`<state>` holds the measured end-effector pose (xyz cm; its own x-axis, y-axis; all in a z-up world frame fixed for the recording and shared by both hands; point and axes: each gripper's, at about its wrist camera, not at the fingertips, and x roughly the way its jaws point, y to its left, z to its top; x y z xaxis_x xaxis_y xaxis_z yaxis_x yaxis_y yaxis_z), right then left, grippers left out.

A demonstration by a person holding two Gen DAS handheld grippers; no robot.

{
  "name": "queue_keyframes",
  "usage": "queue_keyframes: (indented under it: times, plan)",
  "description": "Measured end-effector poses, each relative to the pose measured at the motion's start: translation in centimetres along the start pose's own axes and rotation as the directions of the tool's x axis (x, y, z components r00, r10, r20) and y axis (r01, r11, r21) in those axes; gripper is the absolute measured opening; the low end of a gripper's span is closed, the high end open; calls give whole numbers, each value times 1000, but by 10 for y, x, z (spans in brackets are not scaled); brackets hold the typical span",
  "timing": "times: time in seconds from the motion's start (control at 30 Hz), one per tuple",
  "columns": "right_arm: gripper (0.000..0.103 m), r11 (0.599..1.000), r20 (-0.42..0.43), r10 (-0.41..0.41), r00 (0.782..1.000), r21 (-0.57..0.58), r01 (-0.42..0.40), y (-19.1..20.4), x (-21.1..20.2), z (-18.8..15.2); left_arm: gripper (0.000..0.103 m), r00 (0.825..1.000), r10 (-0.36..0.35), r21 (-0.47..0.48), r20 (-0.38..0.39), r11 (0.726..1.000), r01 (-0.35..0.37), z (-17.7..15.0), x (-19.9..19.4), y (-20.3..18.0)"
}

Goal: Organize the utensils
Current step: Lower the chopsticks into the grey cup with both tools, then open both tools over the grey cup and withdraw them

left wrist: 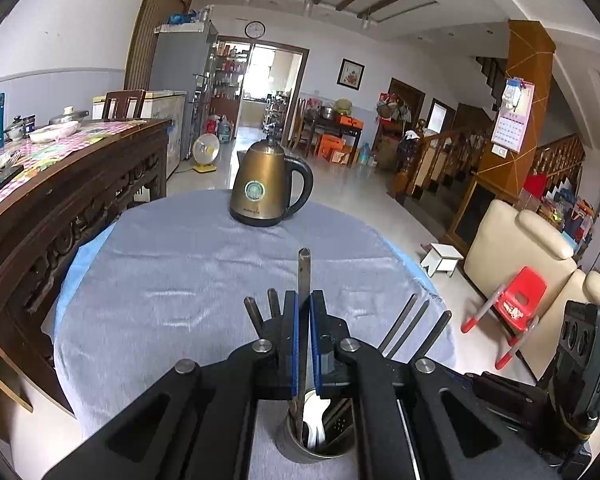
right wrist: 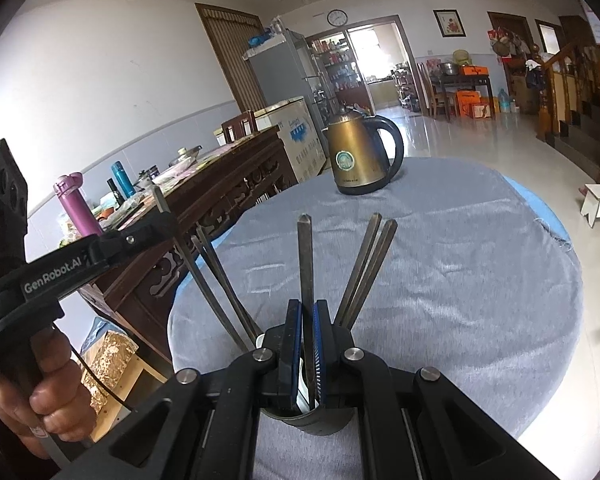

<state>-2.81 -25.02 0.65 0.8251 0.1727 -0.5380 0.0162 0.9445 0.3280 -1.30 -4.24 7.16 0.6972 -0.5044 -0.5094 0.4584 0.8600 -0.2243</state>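
Left gripper (left wrist: 304, 300): jaws were closed on one dark chopstick (left wrist: 303, 276), held upright, its lower end inside the metal holder (left wrist: 300, 450).
Right gripper (right wrist: 305, 308): jaws were closed on a second chopstick (right wrist: 305, 256), also upright, its lower end reaching into the same holder (right wrist: 312, 420).
Left hand (right wrist: 40, 392): it was wrapped round the black handle of the left tool (seen from the right wrist camera).
Holder contents: a white spoon (left wrist: 314, 420) and several loose chopsticks (right wrist: 364, 264) stood in it, fanned outward to both sides.
Holder position: it stood at the near edge of the round table, directly below both grippers.
Table (right wrist: 460, 280): it was covered with a grey cloth.
Kettle (left wrist: 266, 184): gold with a black handle, it stood at the far side, well apart from the holder.
Surroundings: a carved wooden sideboard (left wrist: 80, 200) stood left of the table.
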Motion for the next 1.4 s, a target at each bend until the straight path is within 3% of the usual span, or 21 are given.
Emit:
queue_keyframes:
  times: [1.07,1.4]
  plan:
    - [7,999,-2,11,1000,-36,-11,11,7,-3,5,998,13,-10,-65,1000,-13,-17,9,5]
    - [8,1000,-48,22,999,-21,-23,11,19,-8,5,997,3,-14,-71,1000,-4,-16,10,10]
